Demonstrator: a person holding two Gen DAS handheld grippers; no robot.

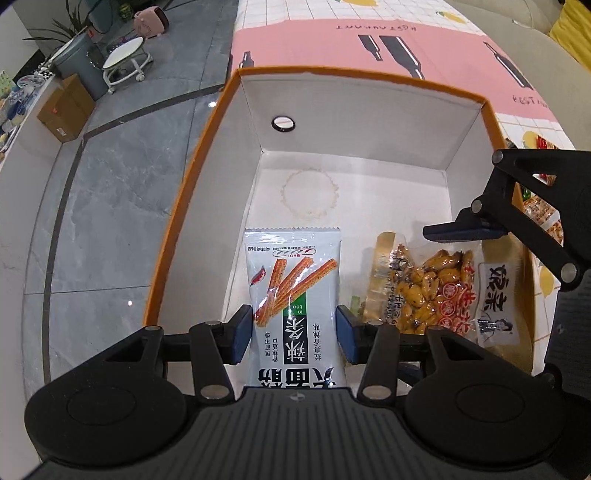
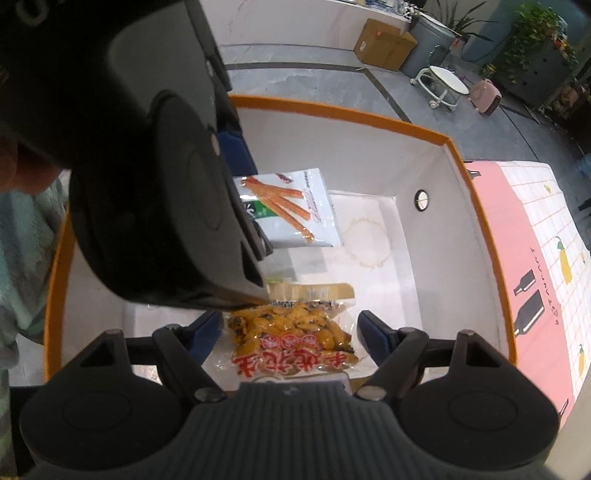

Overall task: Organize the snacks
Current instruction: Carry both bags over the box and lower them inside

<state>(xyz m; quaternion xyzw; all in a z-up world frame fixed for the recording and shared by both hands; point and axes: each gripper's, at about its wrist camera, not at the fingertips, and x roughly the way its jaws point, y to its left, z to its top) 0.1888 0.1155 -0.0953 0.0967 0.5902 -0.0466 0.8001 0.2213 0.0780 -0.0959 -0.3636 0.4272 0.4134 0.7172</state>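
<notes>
An orange-rimmed white box [image 1: 354, 110] stands on the patterned tablecloth; it also shows in the right wrist view [image 2: 436, 173]. My left gripper [image 1: 294, 332] holds a white spicy-stick snack packet [image 1: 291, 295] between its blue pads, over the box floor; the packet also shows in the right wrist view [image 2: 295, 206]. A clear peanut packet [image 1: 424, 291] lies in the box to its right. My right gripper [image 2: 290, 336] is open over the peanut packet [image 2: 291, 336], its fingers wide on either side.
Several more snack packets [image 1: 543, 214] lie on the tablecloth [image 1: 406, 33] outside the box's right wall. The tiled floor [image 1: 110, 184], a cardboard carton [image 1: 66, 107], a small white stool [image 1: 125, 62] and bins are at the left.
</notes>
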